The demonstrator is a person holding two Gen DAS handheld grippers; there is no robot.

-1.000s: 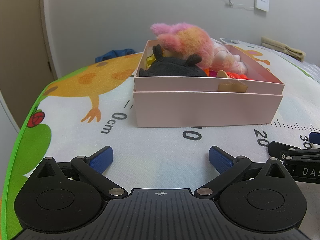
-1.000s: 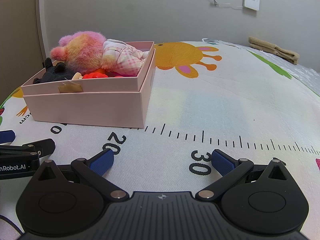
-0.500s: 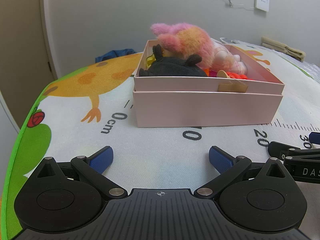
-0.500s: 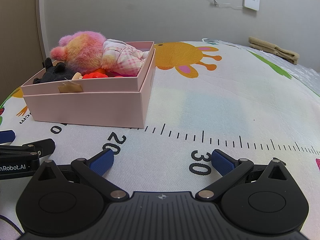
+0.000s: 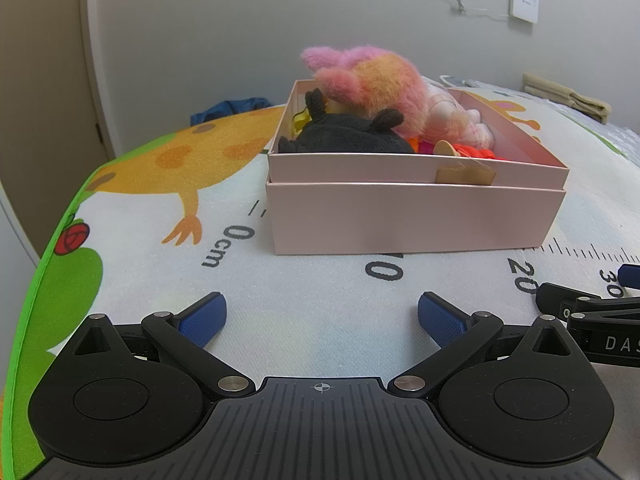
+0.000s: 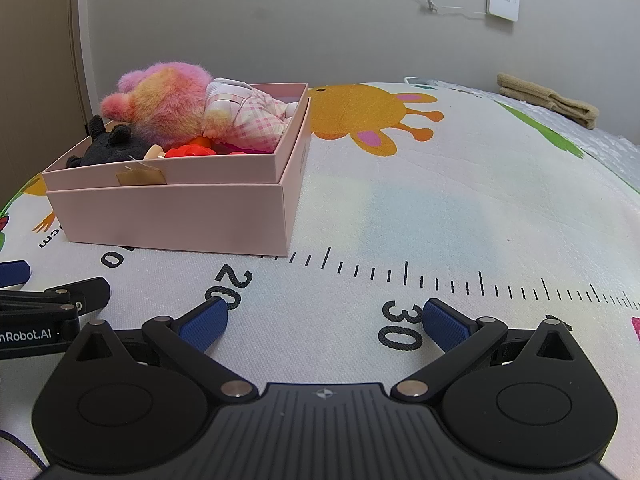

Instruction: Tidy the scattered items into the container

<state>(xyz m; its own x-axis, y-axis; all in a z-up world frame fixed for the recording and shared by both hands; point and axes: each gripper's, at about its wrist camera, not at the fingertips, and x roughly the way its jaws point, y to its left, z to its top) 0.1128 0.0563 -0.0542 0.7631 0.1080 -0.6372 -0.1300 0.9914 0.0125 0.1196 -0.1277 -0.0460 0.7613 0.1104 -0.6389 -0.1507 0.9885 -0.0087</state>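
On the left we hold the left gripper (image 5: 322, 316) low over the play mat (image 5: 320, 292), its blue-padded fingers spread wide with nothing between them. Ahead of it stands the pink box (image 5: 412, 216), resting on the mat's printed ruler, and inside we see a black plush (image 5: 348, 138), a pink-orange furry doll (image 5: 376, 84) in a checked dress and a red toy (image 5: 476, 152). Further right, our right gripper (image 6: 324, 322) sits beside the left one, likewise open and empty, with bare mat before it.
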